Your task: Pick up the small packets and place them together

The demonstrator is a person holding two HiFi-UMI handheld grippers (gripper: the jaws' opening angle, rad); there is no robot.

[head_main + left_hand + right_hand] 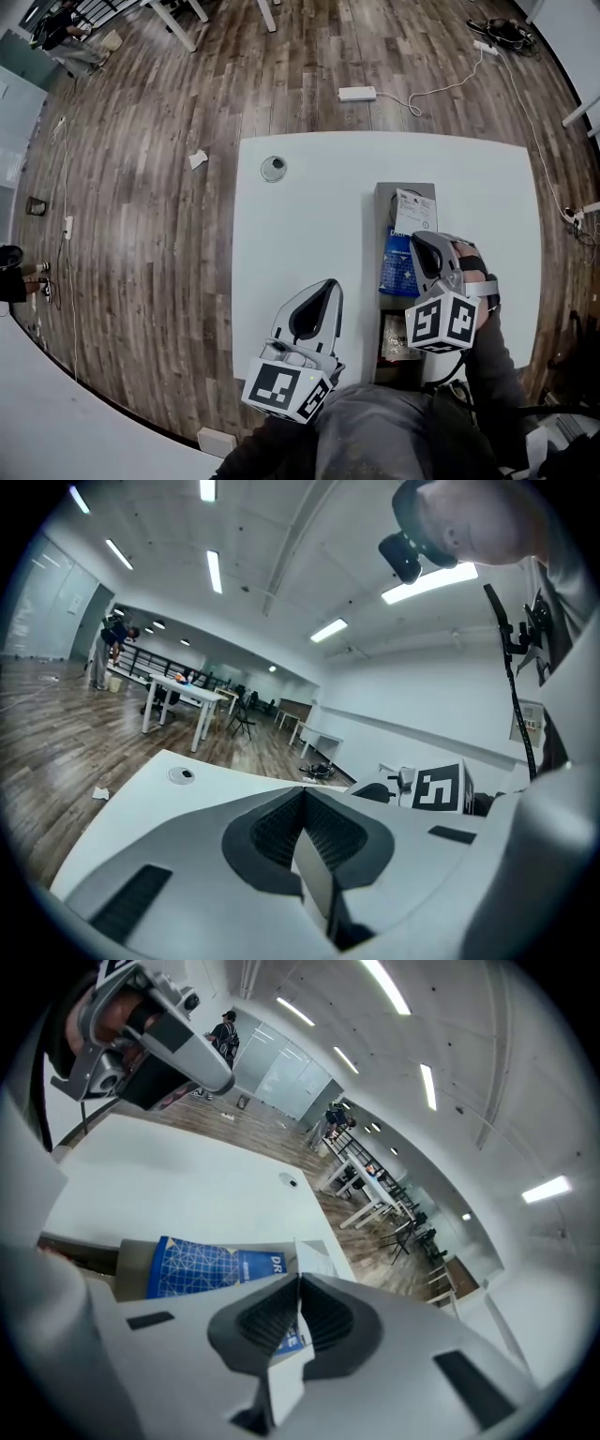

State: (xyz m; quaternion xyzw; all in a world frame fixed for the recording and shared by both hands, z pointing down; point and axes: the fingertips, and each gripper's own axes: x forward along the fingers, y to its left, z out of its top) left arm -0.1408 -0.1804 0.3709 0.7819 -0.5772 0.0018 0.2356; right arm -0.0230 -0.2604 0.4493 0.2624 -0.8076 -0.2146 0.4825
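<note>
Two grippers are seen over the white surface [300, 225], and both are shut with nothing in them. The left gripper [323, 286] is held well to the left of the gray tray [382, 202], at the surface's near edge. Its marker cube is tucked back toward the person's lap and its nose is pointed away from the body, only slightly down. In the left gripper view, its jaws are pressed together at the tip [303, 789], with bare surface beyond them.

The right gripper [420, 242] is poised over the gray tray, tilted more steeply down, and the right hand [484, 302] is wrapped around the grip behind its cube. Its jaws are closed on each other [298, 1277], and no packet is caught between them.

Three packets are laid in a row on the gray tray. The white packet [413, 211] is at the tray's far end and the blue packet [396, 267] in the middle, right beneath the right gripper's nose. The brown packet [397, 339] is at the near end, beside the cube. In the right gripper view, the blue packet [202, 1265] is seen just past the closed tips.
</note>
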